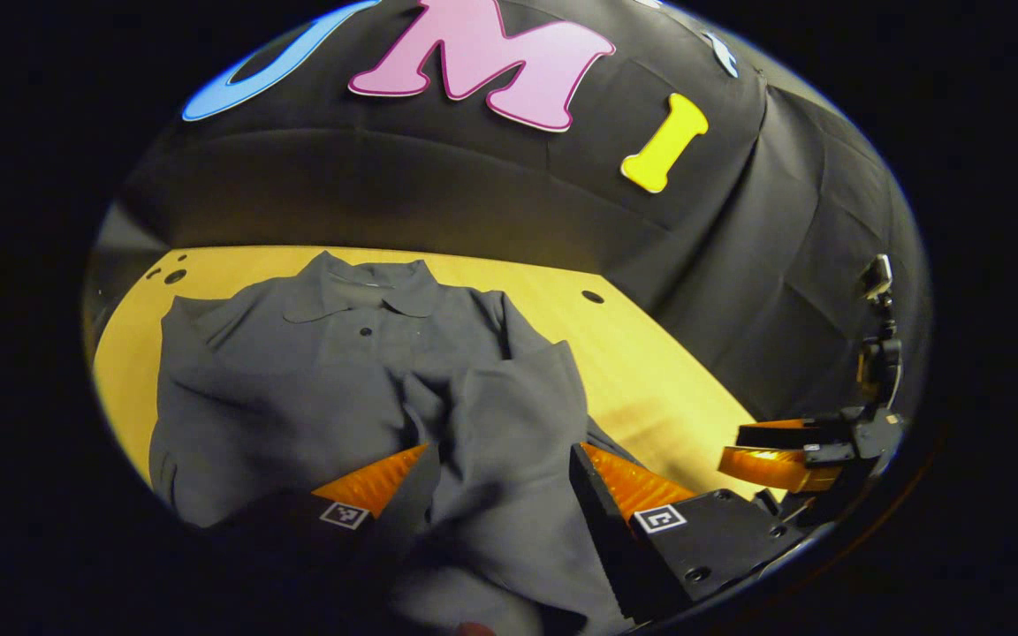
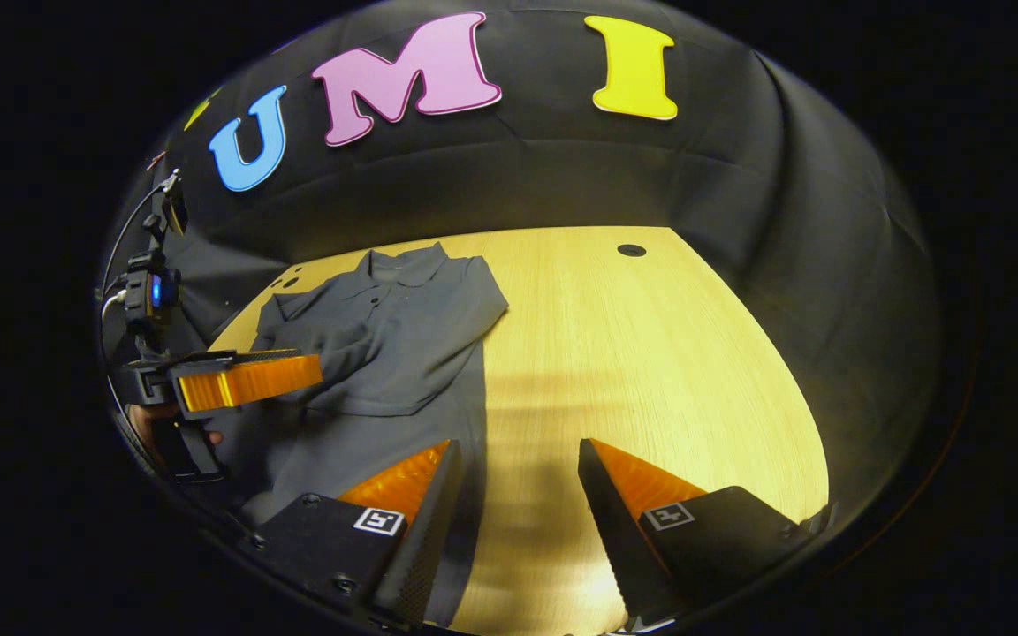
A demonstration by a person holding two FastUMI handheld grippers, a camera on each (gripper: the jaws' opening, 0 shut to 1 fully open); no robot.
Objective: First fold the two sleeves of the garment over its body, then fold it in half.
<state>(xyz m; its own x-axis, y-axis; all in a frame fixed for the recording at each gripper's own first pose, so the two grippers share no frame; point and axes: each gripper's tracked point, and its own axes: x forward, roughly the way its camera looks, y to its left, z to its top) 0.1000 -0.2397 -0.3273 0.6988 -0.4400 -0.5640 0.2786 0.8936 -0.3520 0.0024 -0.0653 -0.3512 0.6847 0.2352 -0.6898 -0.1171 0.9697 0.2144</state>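
Grey polo shirt [image 2: 385,353] flat on worktop [image 2: 650,353], collar far side. Both sleeves appear folded over body. Left tongs [image 1: 500,477] wide above hem, empty; right tongs [image 2: 513,481] wide over hem edge. Next, likely: pinch hem corners, fold toward collar.

I see a pale yellow wood-grain tabletop [image 2: 668,353] with small round dark holes [image 2: 631,250] near its far edge, creased black cloth wall [image 2: 739,203] behind, light pooling bright on the near wood
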